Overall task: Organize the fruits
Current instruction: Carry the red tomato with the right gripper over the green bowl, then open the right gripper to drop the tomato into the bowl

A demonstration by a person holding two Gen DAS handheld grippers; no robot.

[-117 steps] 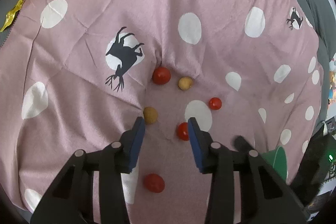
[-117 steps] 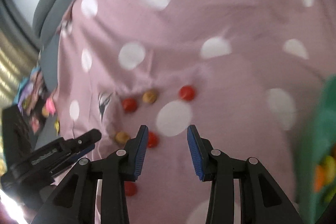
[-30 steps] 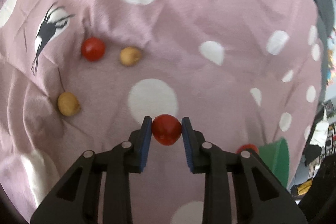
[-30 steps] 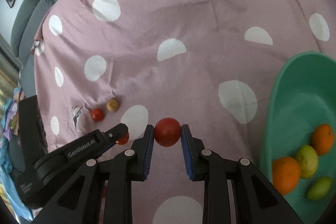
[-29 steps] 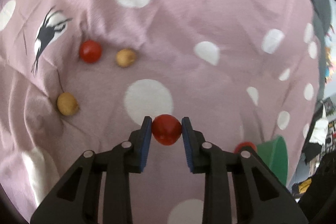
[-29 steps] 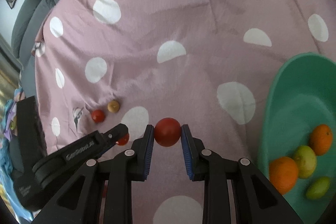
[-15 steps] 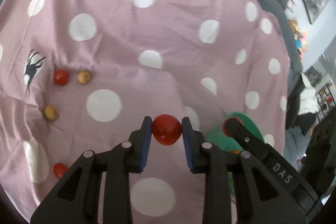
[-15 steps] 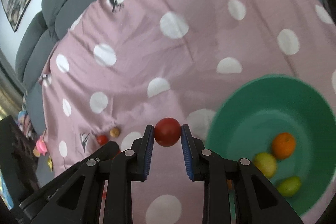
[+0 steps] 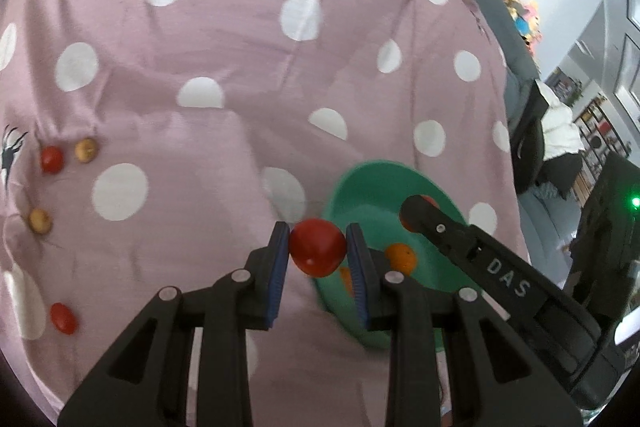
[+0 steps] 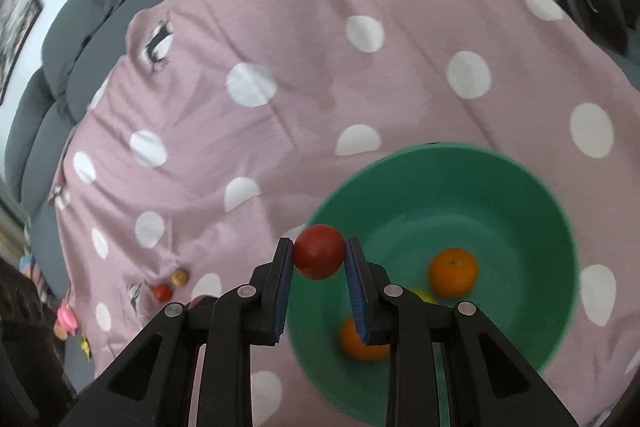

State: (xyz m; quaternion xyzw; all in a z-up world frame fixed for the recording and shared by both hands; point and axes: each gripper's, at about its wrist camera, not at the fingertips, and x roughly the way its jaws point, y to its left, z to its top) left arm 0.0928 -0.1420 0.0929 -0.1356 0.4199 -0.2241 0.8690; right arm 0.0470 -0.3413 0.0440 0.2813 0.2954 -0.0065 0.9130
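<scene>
left gripper point(image 9: 318, 254) clamped on a red tomato point(image 9: 317, 247), poised at the near-left rim of the green bowl point(image 9: 362, 179) | right gripper point(image 10: 319, 259) clamped on a second red tomato point(image 10: 319, 257), just over the bowl's left rim, nearer the drop | both fruits round, glossy, unbruised

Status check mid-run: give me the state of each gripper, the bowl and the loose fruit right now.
left gripper: shut on a red tomato.
right gripper: shut on a second red tomato, at the bowl's rim.
green bowl: upright, holding oranges.
loose fruit on the cloth: four pieces not yet collected.
</scene>
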